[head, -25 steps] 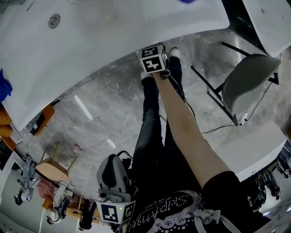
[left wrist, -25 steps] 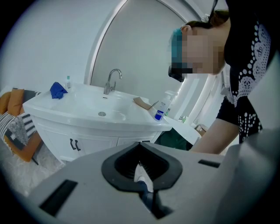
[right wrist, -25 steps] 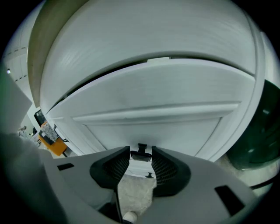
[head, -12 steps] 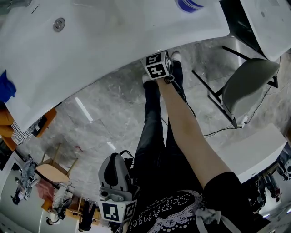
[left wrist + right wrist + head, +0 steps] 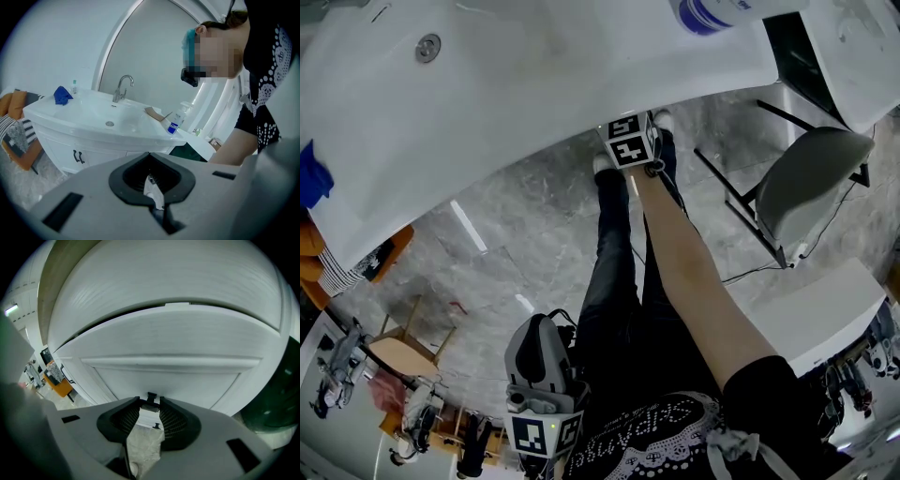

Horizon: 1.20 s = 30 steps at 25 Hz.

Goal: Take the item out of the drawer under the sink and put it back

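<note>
The white panelled drawer front (image 5: 168,376) under the curved white sink (image 5: 178,277) sits shut, small dark handle (image 5: 151,398) at its lower middle

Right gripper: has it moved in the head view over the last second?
No: the right gripper stays at the sink's front rim, the drawer handle between its jaws.

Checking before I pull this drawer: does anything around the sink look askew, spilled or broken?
Nothing stands out. The drawer front, its handle in the right gripper, looks shut; the bottle stands upright on the sink top; the blue cloth lies at its corner.
</note>
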Motion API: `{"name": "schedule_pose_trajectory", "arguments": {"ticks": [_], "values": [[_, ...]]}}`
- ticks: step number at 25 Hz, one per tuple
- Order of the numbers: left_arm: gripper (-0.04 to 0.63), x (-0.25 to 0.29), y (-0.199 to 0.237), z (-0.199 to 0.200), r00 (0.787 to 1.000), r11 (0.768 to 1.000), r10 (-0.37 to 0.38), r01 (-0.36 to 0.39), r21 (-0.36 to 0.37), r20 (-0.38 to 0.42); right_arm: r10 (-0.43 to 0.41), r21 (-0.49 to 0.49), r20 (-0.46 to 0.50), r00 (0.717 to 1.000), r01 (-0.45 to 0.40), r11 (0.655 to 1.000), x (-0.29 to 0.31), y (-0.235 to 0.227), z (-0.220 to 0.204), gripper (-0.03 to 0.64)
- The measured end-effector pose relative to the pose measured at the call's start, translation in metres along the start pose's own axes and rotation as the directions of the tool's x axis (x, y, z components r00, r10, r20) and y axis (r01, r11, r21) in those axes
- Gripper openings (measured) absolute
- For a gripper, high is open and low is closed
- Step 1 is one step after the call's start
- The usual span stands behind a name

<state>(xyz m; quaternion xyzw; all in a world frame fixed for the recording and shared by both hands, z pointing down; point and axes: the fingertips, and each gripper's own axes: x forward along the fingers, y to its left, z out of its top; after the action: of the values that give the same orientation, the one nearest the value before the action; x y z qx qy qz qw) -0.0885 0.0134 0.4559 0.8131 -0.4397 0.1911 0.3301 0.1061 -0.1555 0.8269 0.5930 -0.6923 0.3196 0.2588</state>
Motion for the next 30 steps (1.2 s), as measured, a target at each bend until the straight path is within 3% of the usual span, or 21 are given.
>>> {"name": "schedule_pose_trajectory", "arguments": {"ticks": [30], "values": [[0.005, -0.001, -0.014, 0.000, 0.997, 0.997, -0.081, 0.081, 0.018, 0.011, 0.008, 0.035, -0.061, 0.998, -0.006, 0.999, -0.062, 0.023, -0.078, 0.143]]}}
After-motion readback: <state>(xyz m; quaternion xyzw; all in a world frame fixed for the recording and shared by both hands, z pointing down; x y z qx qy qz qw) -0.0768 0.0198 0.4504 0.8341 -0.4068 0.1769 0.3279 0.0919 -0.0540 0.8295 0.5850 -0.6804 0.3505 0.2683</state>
